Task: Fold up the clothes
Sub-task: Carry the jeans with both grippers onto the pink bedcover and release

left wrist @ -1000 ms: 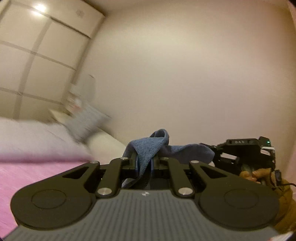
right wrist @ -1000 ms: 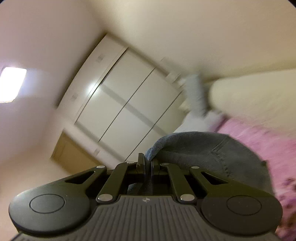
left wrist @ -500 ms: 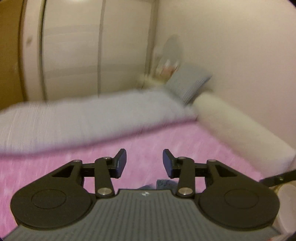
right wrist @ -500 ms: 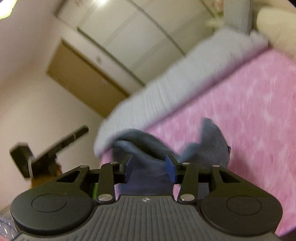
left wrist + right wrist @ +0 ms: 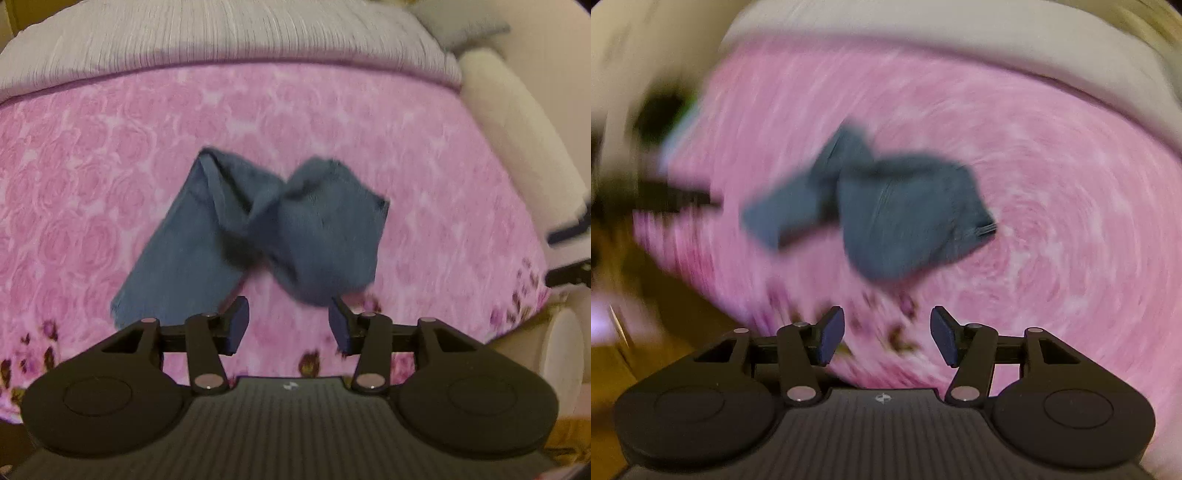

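A blue denim garment lies crumpled and twisted on the pink floral bedspread, its two halves spreading apart from a pinched middle. My left gripper is open and empty, just short of the garment's near edge. My right gripper is open and empty too, hovering back from the garment, which shows blurred in the right wrist view.
A grey striped cover lies across the far side of the bed. A cream bolster runs along the right edge by the wall. The other gripper shows as a dark blur at the left of the right wrist view.
Both grippers held the garment up a second ago, then opened and let it go. It has dropped onto the bedspread, and both cameras have tilted down toward it.
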`<state>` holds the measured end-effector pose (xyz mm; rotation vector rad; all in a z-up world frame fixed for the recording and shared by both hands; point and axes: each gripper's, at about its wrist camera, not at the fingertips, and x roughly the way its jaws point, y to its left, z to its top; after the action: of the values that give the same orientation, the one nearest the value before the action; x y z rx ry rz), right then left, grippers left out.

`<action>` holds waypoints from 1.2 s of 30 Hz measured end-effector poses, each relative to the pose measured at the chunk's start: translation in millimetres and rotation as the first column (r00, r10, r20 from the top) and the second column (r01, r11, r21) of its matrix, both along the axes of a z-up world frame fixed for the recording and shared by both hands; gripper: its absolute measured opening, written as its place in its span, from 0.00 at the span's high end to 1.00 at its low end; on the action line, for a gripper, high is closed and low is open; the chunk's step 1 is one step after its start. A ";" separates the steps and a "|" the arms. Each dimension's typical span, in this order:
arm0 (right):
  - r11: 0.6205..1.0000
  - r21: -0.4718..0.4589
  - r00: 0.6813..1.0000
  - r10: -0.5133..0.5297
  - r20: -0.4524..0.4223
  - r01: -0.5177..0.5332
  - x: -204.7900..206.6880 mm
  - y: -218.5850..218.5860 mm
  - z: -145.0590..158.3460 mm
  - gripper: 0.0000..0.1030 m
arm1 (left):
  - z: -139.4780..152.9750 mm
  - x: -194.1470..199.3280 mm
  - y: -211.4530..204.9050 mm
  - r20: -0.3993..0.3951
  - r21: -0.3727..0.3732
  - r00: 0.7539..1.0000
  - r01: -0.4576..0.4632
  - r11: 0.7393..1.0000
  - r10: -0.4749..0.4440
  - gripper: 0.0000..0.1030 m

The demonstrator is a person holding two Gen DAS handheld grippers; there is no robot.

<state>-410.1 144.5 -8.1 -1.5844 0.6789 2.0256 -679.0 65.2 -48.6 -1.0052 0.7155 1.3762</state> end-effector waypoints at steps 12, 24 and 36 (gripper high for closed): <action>0.978 -0.151 0.952 -0.177 -0.250 0.143 -34.2 25.7 -82.5 0.31 | 5.2 75.8 -19.7 -0.098 0.023 0.962 -0.254 0.967 0.255 0.44; 0.951 -0.078 0.909 -0.309 -0.279 0.300 71.5 28.1 -76.9 0.28 | 28.1 137.1 -80.1 -0.170 0.103 0.862 -0.467 0.878 0.478 0.41; 0.962 -0.071 0.914 -0.274 -0.299 0.265 91.0 14.9 -69.7 0.27 | 36.5 159.6 -121.4 -0.184 0.128 0.813 -0.538 0.833 0.553 0.40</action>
<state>-319.1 159.4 -77.8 -1.1230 0.9879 2.0736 -519.5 -56.3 -12.0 -1.0613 0.5435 2.0263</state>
